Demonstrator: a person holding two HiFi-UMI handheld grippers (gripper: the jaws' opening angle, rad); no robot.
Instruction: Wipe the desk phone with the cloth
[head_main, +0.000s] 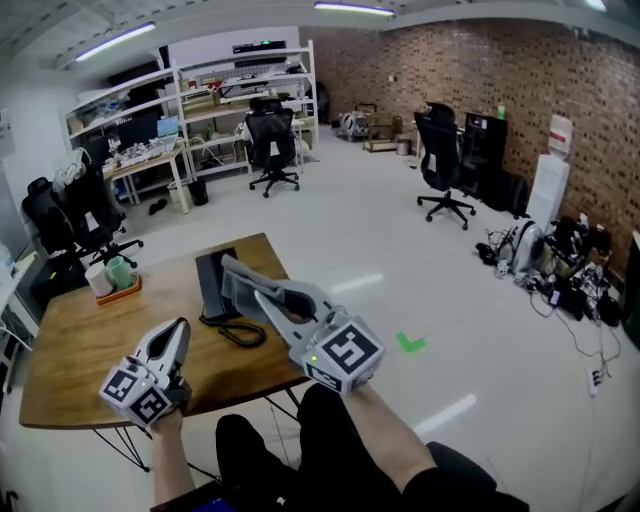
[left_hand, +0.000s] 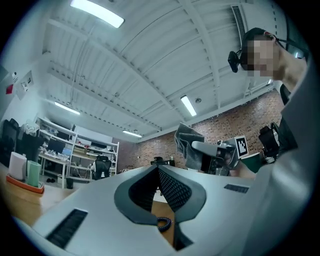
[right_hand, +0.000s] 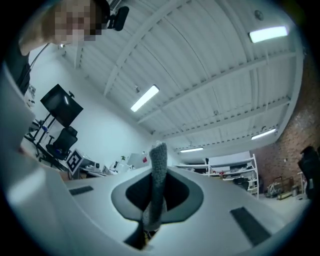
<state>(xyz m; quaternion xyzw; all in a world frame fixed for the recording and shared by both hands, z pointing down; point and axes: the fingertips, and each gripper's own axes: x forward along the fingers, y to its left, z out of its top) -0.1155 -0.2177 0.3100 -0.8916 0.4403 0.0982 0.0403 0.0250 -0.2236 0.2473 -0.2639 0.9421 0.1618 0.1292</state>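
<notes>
Two tongs we find clenched: left tongs (head_main: 178, 332) empty, right tongs (head_main: 243, 278) nearer, gripping the cloth (right_hand: 158, 170) at the desk phone's (head_main: 212, 278) right edge.

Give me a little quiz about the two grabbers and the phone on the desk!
1. Which gripper holds the grey cloth? A) left B) right C) neither
2. True or false: the desk phone lies on the floor.
3. Fill in: the jaws of the left gripper are ____ (together or apart), with nothing between them.
Key: 1 B, the right gripper is shut on it. 2 False, the phone sits on the wooden desk. 3 Together.
</notes>
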